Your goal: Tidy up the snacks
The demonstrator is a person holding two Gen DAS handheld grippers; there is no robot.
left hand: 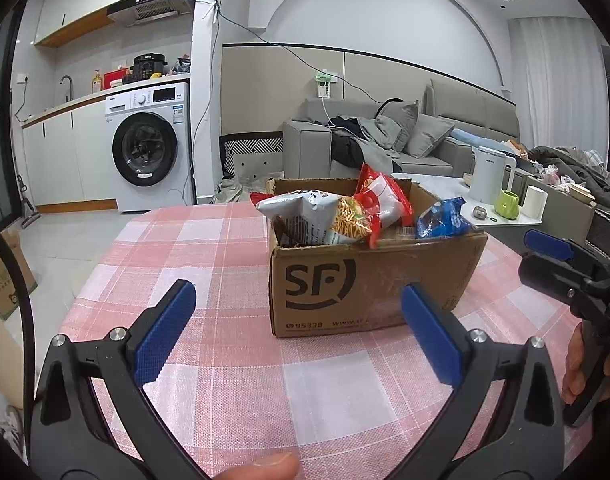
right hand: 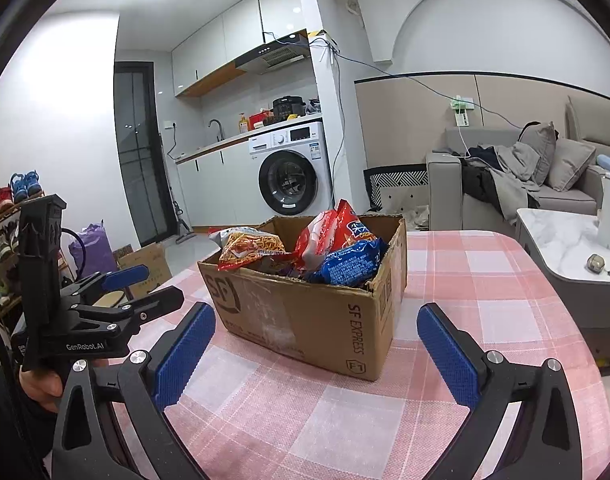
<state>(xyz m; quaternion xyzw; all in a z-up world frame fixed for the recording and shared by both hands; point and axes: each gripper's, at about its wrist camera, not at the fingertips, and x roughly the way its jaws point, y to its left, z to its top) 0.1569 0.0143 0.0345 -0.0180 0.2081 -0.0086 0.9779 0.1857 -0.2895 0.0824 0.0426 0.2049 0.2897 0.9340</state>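
Snacks fill an open cardboard box printed with "SF" that stands on a table covered with a pink and white checked cloth. A white and orange noodle-snack bag lies across the box's left side, its end poking over the rim; a red and white bag stands tilted behind it, and a blue bag leans against the right rim. In the right wrist view the same box shows its corner and the side marked "SF EXPRESS", with the noodle-snack bag on the left, the red bag upright in the middle and the blue bag at the near corner. The left gripper hovers low over the cloth just in front of the box, its blue-padded jaws spread wide with nothing between them. The right gripper is likewise spread wide and empty, facing the box corner from close by. Each gripper appears at the edge of the other's view, held by a hand on its handle; seen so, the left gripper also has its jaws apart. A washing machine stands under a kitchen counter behind the table, a grey sofa lies to the right, and a white kettle sits on a marble side table.
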